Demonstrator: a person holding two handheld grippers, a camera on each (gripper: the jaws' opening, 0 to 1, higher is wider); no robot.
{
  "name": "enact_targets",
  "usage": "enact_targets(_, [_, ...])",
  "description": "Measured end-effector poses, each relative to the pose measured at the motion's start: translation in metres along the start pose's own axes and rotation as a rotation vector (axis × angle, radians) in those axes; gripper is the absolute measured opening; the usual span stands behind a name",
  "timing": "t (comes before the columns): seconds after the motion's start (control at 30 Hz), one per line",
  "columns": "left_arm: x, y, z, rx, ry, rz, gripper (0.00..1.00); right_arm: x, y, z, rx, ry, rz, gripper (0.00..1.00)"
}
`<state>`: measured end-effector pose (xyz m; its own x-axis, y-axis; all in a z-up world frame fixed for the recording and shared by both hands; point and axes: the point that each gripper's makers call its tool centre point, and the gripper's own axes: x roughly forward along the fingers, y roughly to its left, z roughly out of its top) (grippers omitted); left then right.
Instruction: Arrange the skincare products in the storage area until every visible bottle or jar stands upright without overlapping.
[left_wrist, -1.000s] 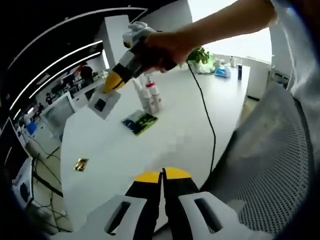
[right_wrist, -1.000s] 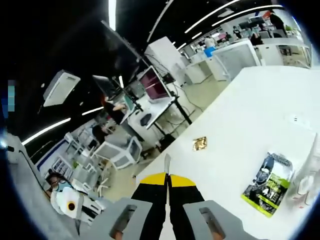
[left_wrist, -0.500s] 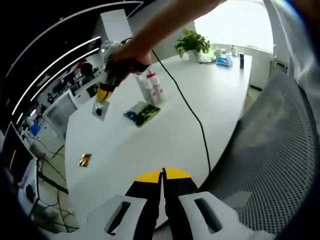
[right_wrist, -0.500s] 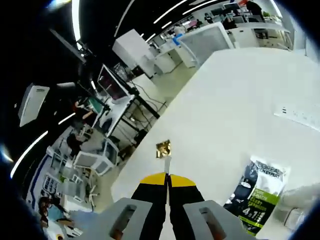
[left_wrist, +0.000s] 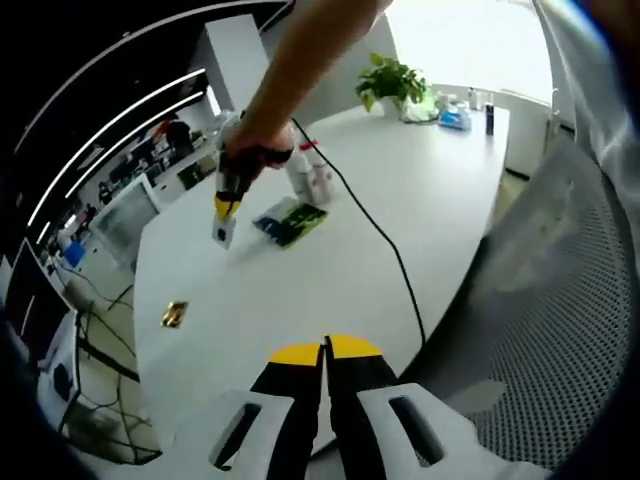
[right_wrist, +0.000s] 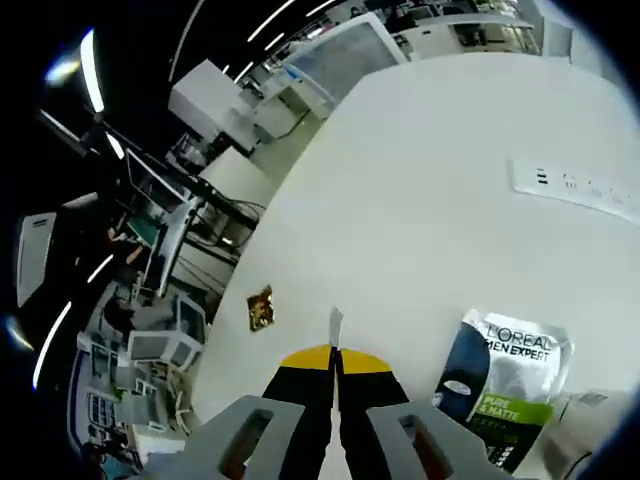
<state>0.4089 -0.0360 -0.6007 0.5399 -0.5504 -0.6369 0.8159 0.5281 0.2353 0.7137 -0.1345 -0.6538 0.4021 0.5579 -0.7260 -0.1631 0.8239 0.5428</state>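
The bottles (left_wrist: 308, 172) stand upright in a tight cluster far ahead of my left jaws, close enough together that I judge they need spacing, which is probably why my other hand is out there. Just beside them lies the sachet (left_wrist: 291, 222), flat on the surface (left_wrist: 330, 290); in the right gripper view the same sachet (right_wrist: 502, 388) sits to the right of my right jaws, label up. My right gripper (left_wrist: 226, 206) hangs over the surface just beside the sachet, tip angled down, held by my hand (left_wrist: 252, 156) with the forearm reaching in from above. Its jaws are pressed together with nothing between them (right_wrist: 336, 360). My left gripper (left_wrist: 326, 355) is held back near the surface's near edge, jaws likewise closed and empty. A small gold wrapper (right_wrist: 260, 307) lies left of the right jaws, well apart from the bottles. A cable (left_wrist: 385, 240) trails across the surface from the right gripper towards me
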Motion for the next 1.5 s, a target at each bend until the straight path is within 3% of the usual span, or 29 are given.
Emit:
enact_targets(0.1, [-0.001,-0.003,0.0,-0.014,0.003,-0.017,0.0,0.007,-0.011,-0.003,0.008,0.016,-0.027,0.0])
enact_targets(0.2, [-0.003,-0.005,0.004,-0.027,-0.018,-0.029,0.0,0.012,-0.019,-0.006,0.092,0.02,-0.023,0.0])
enact_targets(0.3, [-0.003,-0.005,0.004,-0.034,-0.022,-0.03,0.0,0.017,-0.029,-0.008,0.088,0.03,-0.052,0.0])
enact_targets(0.5, [-0.002,-0.005,0.002,-0.04,-0.01,-0.034,0.0,0.024,-0.048,-0.018,0.006,0.089,-0.15,0.0])
enact_targets(0.6, [-0.002,-0.004,0.001,-0.043,-0.005,-0.032,0.0,0.023,-0.058,-0.023,-0.107,0.141,-0.202,0.0])
enact_targets(1.23, [-0.001,-0.01,-0.003,-0.037,0.017,-0.055,0.0,0.029,-0.07,-0.019,-0.075,0.107,-0.242,0.0])
enact_targets(1.5, [-0.001,-0.009,-0.002,-0.038,0.016,-0.052,0.0,0.029,-0.069,-0.016,-0.122,0.108,-0.273,0.03])
